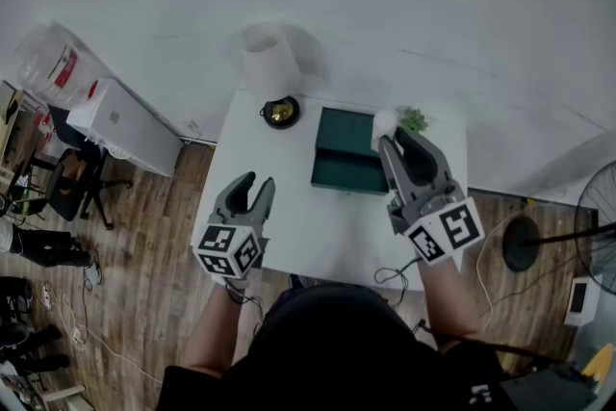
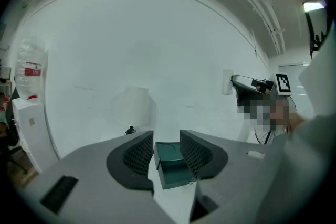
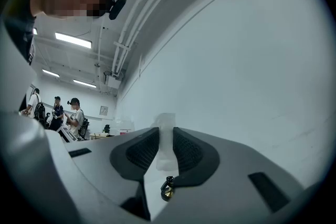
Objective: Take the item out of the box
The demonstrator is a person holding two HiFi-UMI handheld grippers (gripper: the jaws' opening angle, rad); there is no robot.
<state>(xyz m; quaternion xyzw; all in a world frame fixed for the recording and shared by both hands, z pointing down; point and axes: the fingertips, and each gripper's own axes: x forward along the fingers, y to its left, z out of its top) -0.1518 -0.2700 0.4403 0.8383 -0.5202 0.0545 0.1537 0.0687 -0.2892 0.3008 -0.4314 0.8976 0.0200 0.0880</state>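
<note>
Note the right tongs (image 1: 395,138) clenched on a small white item (image 1: 385,121), held clear of the open green box (image 1: 348,154) and above its 1 o'clock corner; along the pads in the right gripper view, a pale, slightly translucent upright piece poking out past the tips. Note the left tongs (image 1: 258,182) parted a little and gripping nothing, hovering at 9 o'clock of the box over the white counter (image 1: 318,231); through the gap, only the distant box.

Probably light, judging by the single-tongs hold; likely stiff rather than soft, with no sag or squash showing between the pads; smooth-looking, so possibly slippery. Best gripped as now, across the narrow faces near mid-height, firmly but without crushing; worth keeping upright and carrying slowly to avoid a slide.

Mind the lamp (image 1: 271,63) at 11 o'clock of the box and the small green plant (image 1: 414,120) at 1 o'clock, just beside the raised item.
</note>
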